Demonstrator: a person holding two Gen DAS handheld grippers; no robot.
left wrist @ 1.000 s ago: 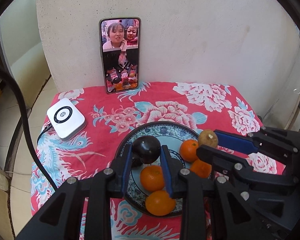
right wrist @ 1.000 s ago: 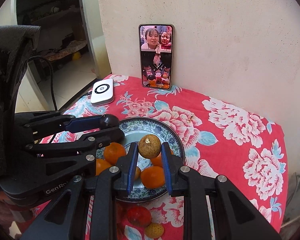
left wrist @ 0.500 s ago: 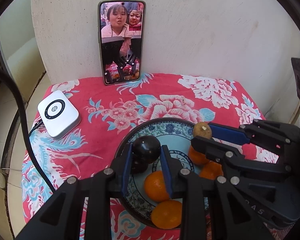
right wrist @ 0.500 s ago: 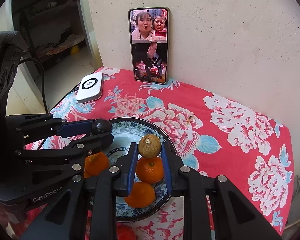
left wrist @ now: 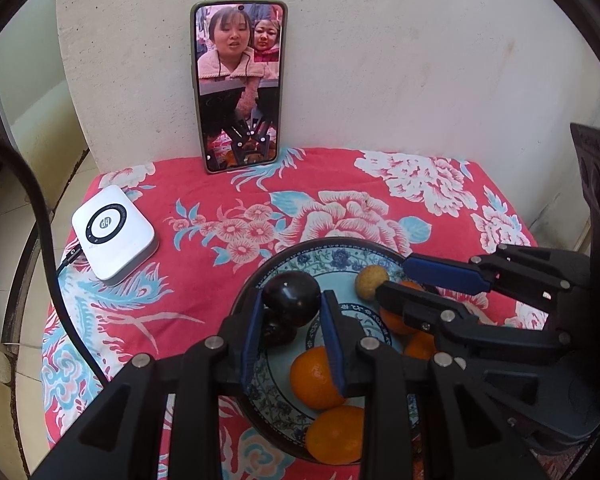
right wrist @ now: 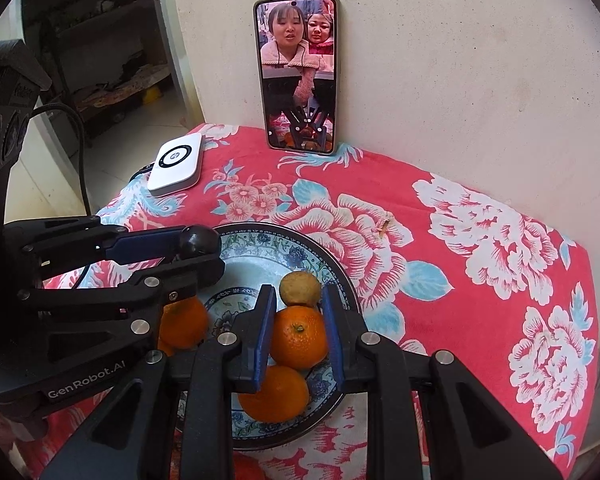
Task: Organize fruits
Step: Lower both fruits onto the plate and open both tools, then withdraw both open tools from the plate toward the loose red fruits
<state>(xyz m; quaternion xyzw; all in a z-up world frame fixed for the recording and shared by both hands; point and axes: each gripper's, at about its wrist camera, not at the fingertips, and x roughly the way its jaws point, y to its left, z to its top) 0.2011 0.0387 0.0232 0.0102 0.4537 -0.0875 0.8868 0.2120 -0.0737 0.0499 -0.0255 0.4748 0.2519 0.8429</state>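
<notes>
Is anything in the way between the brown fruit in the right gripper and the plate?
Yes. The small brown round fruit in the right gripper hangs above an orange tangerine lying on the blue patterned plate; bare plate lies behind.

- A phone (left wrist: 239, 87) stands upright against the pale wall (left wrist: 420, 60), its lit screen showing a video call.
- A white puck-like device (left wrist: 114, 239) with a round dark ring on top lies flat near the left edge, a black cable (left wrist: 69, 258) plugged into it.
- A red cloth (left wrist: 204, 280) with white and blue flowers covers the bench.
- Through a doorway (right wrist: 100, 60), a dim room with a tiled floor shows.
</notes>
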